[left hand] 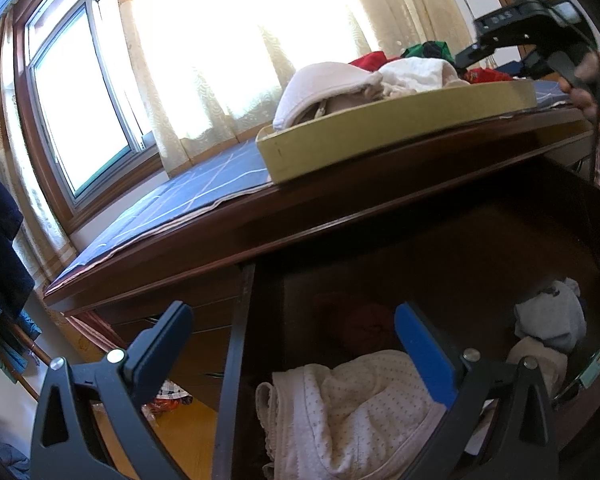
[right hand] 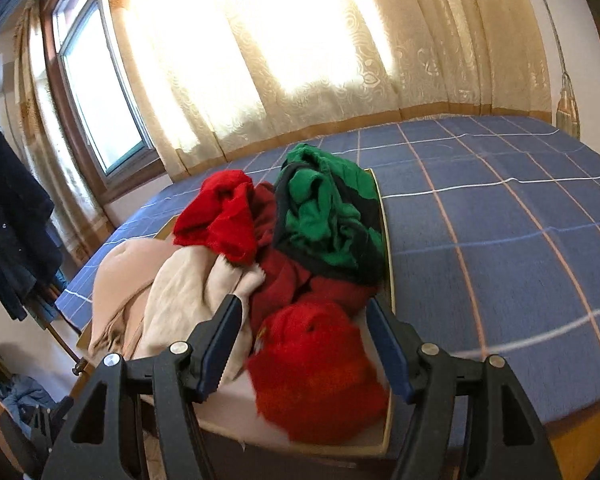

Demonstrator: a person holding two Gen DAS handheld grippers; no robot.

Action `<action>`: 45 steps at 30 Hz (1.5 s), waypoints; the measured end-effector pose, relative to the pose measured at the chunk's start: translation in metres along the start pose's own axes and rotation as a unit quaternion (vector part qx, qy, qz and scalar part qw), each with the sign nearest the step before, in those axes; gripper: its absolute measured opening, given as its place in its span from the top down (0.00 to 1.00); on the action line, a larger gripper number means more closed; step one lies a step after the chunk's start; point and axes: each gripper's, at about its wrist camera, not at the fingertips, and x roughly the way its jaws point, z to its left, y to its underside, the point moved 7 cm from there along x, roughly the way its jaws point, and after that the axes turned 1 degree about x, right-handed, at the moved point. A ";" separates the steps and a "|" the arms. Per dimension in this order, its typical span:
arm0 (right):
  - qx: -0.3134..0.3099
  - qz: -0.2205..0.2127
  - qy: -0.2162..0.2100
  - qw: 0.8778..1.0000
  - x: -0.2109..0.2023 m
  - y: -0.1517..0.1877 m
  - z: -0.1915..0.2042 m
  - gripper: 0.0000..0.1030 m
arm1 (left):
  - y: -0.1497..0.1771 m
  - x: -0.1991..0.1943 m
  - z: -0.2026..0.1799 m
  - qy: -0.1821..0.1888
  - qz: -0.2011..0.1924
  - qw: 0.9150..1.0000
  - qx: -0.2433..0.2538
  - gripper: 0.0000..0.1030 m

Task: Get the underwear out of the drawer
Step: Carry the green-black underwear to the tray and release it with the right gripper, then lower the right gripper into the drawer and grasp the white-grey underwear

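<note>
Underwear, in drawer: a pale dotted piece (left hand: 352, 408) lies crumpled at the near end of the open drawer (left hand: 236, 360), with a dark red piece (left hand: 364, 324) behind it in shadow and a grey-white bundle (left hand: 552, 320) toward the right side. A cream piece (left hand: 540, 364) sits below the grey-white bundle, partly hidden by a claw finger.

Underwear, out of drawer: a heap fills a shallow yellow-walled box (left hand: 380, 136) standing on the counter (left hand: 340, 208) above the drawer. From the right wrist view the heap holds a bright red piece (right hand: 320, 368) nearest, a darker red piece (right hand: 280, 280) behind it, a second bright red piece (right hand: 224, 216) to the left, a green and dark piece (right hand: 328, 216) at the back right, and beige pieces (right hand: 172, 300) on the left.

Left claw (left hand: 296, 344): spread wide, nothing between its fingers; one finger lies outside the drawer's left wall, the other over the dotted piece.

Right claw (right hand: 304, 344): jaws apart, poised over the box with the nearest bright red piece between the fingers; the pads do not press on it. In the left wrist view this claw is at the upper right, held by a hand (left hand: 592, 88).

Surroundings: a blue checked cloth (right hand: 500, 220) covers the counter beneath the box. Patterned cream curtains (right hand: 280, 60) hang over a bright window (left hand: 80, 96). Dark clothing (right hand: 12, 216) hangs at the left.
</note>
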 end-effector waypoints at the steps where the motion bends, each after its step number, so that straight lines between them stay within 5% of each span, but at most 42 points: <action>1: -0.001 -0.007 0.001 1.000 -0.005 0.002 0.001 0.35 | 0.000 0.000 0.000 0.000 0.000 1.000 0.000 0.00; 9: 0.004 -0.041 -0.016 0.999 -0.052 0.028 0.007 0.35 | 0.000 0.000 0.000 0.000 0.000 1.000 0.000 0.00; 24: -0.015 -0.013 -0.040 0.999 -0.115 0.099 0.022 0.35 | 0.000 0.000 0.003 -0.002 -0.001 1.000 -0.001 0.00; 31: -0.065 0.090 -0.083 0.990 -0.118 0.142 0.049 0.35 | 0.000 0.000 0.005 -0.004 -0.001 1.000 -0.003 0.00; 35: -0.122 0.143 -0.050 0.981 -0.088 0.165 0.063 0.34 | 0.000 0.000 0.005 -0.005 -0.003 1.000 -0.004 0.00; 40: -0.091 0.232 -0.081 0.965 -0.041 0.189 0.071 0.34 | 0.000 -0.001 0.004 -0.005 -0.004 1.000 -0.004 0.00; 45: -0.080 0.310 -0.046 0.946 -0.005 0.209 0.065 0.34 | 0.001 -0.001 0.004 -0.005 -0.004 1.000 -0.004 0.00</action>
